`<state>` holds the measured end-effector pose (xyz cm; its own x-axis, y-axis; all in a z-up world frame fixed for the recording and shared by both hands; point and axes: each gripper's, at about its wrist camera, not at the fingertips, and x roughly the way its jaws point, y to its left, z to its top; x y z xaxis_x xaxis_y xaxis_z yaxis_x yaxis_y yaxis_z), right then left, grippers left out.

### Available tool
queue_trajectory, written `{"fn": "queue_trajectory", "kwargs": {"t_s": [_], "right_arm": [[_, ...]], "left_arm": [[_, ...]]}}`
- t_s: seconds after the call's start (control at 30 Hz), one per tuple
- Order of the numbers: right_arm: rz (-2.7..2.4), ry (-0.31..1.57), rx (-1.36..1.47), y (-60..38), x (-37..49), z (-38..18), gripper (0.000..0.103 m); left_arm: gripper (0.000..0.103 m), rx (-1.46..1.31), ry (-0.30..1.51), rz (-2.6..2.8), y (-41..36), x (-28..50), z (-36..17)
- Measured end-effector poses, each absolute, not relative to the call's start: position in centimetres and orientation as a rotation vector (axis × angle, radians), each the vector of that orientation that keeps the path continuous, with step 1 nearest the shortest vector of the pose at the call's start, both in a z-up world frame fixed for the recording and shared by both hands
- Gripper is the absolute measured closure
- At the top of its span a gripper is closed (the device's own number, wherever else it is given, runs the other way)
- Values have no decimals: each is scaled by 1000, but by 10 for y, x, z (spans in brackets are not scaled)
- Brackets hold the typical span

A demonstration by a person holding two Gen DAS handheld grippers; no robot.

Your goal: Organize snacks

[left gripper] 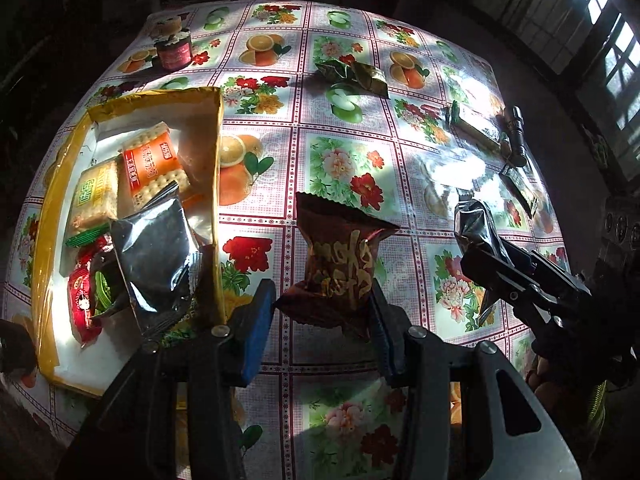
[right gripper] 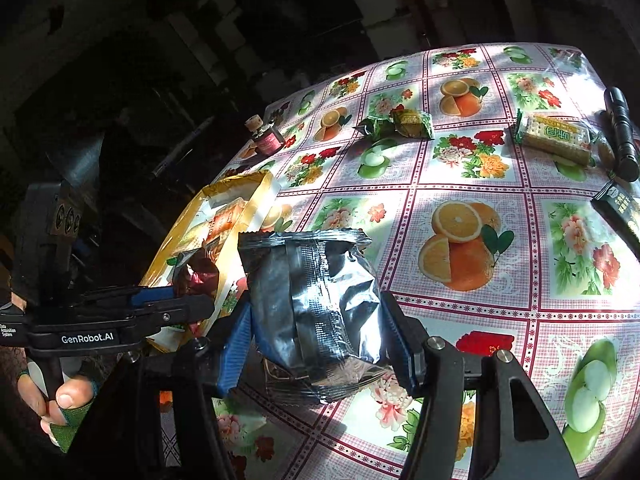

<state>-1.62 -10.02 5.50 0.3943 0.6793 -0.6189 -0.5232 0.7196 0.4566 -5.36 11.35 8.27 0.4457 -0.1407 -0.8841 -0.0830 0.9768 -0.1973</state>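
Two grippers, jaws part-closed on packets: left gripper [left gripper: 324, 316] clamps red snack [left gripper: 340, 268], right gripper [right gripper: 320, 344] clamps silver snack [right gripper: 316, 304], above table [right gripper: 500, 312], beside yellow box [left gripper: 56, 208]

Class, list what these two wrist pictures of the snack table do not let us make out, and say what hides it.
- Left wrist view: snacks low in the yellow box, covered by the silver packet on top.
- Right wrist view: the box's contents, screened by the left gripper and its red packet.
- Right wrist view: dark packet, cut off by the edge.
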Motion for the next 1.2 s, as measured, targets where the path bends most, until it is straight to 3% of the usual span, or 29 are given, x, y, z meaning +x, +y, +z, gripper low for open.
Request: {"fn": "queue_trajectory", "kwargs": {"t_s": [1.2], "right_arm": [[812, 916, 135, -46, -41, 58, 43]], "left_arm": [[57, -220, 1082, 124, 156, -95, 85]]}}
